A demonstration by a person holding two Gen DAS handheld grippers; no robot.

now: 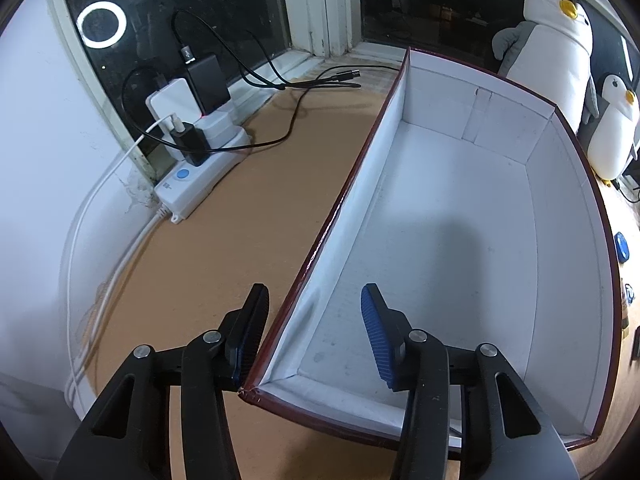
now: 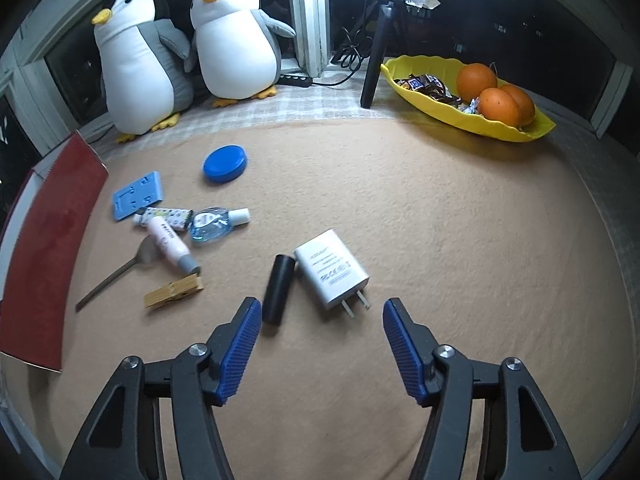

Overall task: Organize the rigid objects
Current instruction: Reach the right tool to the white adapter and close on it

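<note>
The biggest risk lies with the box (image 1: 460,220), white inside with a dark red rim, standing empty at the left end of the table (image 2: 440,240): the left hand-held gripper (image 1: 312,332) straddles its left wall near the front corner, one pad outside and close against the wall, the other well inside and apart from it, so the jaws stand partly open and grip nothing; if they pinch off-centre, the thin wall could bend or the box could skid on the cloth. Next, the right hand-held gripper (image 2: 320,344) hovers half-wide and empty above the middle of the table, its jaws framing both the white charger (image 2: 330,270) and the black cylinder (image 2: 278,290), which lie just beside each other; closing here could catch both or roll the cylinder away. Smaller pieces crowd near the box: a tube (image 2: 170,246) overlaps a spoon (image 2: 116,274), hiding its bowl, beside a clothespin (image 2: 174,290). The box's far right side is cut off, and labels are unreadable.
</note>
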